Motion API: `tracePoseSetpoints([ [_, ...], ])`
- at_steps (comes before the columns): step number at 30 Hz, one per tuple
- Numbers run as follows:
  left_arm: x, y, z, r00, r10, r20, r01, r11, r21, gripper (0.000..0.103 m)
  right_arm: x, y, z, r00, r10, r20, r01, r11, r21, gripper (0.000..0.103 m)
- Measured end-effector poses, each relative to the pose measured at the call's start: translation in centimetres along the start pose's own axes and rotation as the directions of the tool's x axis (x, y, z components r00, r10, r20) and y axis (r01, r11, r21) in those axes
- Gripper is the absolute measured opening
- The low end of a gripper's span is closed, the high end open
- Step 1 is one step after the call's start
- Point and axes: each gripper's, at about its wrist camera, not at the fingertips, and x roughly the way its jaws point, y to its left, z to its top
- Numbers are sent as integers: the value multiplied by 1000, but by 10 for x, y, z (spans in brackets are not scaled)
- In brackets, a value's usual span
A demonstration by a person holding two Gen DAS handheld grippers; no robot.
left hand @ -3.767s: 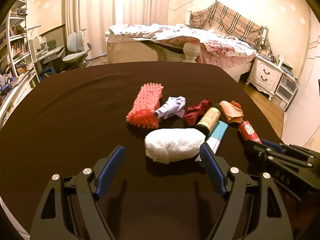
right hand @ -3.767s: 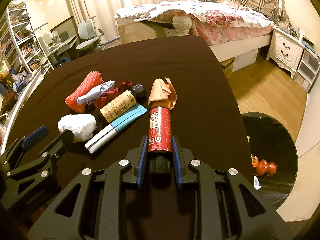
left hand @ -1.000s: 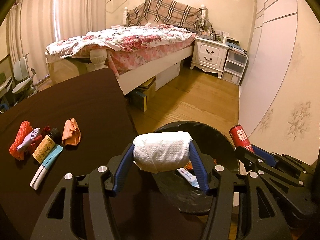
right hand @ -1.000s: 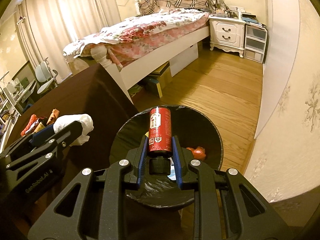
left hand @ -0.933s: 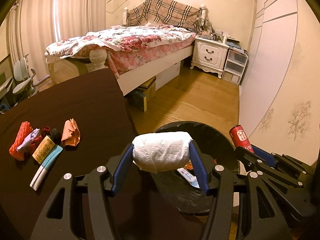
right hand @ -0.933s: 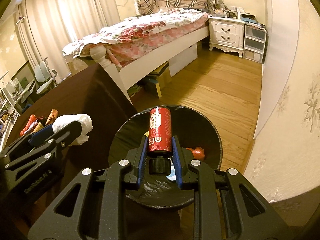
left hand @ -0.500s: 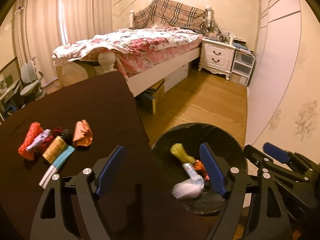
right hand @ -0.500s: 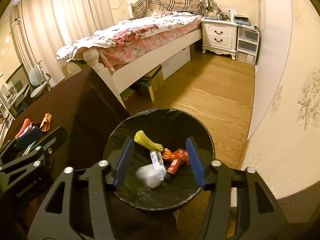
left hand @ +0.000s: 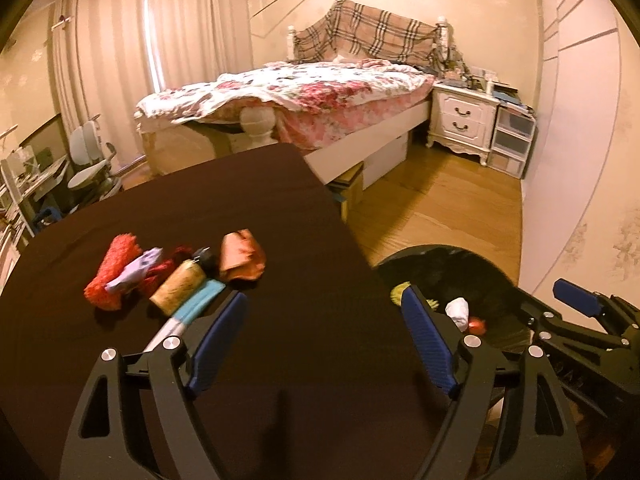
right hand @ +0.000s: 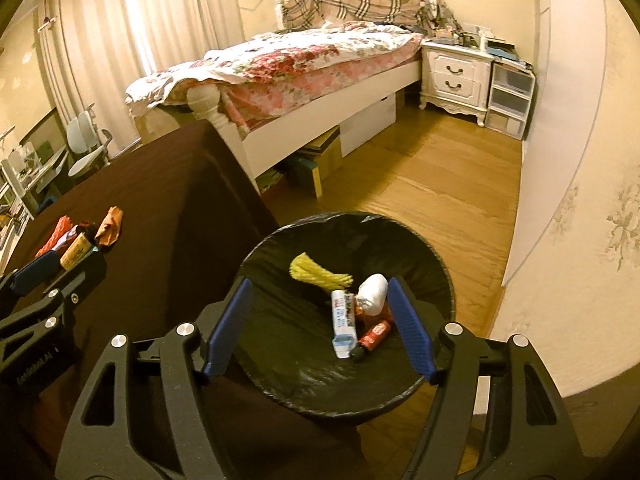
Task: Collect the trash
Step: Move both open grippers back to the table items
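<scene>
My left gripper (left hand: pixel 324 328) is open and empty above the dark table (left hand: pixel 280 208). Ahead to its left lie a red foam net (left hand: pixel 112 272), a purple scrap (left hand: pixel 136 266), a brown-labelled bottle (left hand: pixel 180 286), a blue-and-white tube (left hand: pixel 192 308) and an orange crumpled wrapper (left hand: pixel 242 256). My right gripper (right hand: pixel 318 328) is open and empty above the black-lined trash bin (right hand: pixel 400 236). In the bin lie the white paper wad (right hand: pixel 374 294), the red bottle (right hand: pixel 372 338), a white tube (right hand: pixel 344 320) and a yellow bundle (right hand: pixel 316 274).
The bin (left hand: pixel 472 264) stands on the wood floor off the table's right edge. A bed (right hand: pixel 304 68) and a white nightstand (right hand: pixel 454 72) lie beyond. A wall (right hand: pixel 580 160) is close on the right. A desk chair (left hand: pixel 92 164) stands far left.
Both grippers opened over the bin; the white paper wad and the red bottle dropped in. My left gripper has since swung left, back over the table.
</scene>
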Motion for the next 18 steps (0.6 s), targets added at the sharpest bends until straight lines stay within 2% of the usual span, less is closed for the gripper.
tracePoseSetpoints([
  [13,5,69,-12,993,93,-73,-99,990,-97,78,1,62,0,993,108,-35,-111,990,-89,69],
  [18,18,88,-15,986,97,-135,-112,988,-110,67,2,81,2,988,144,-49,-149,982,-113,69],
])
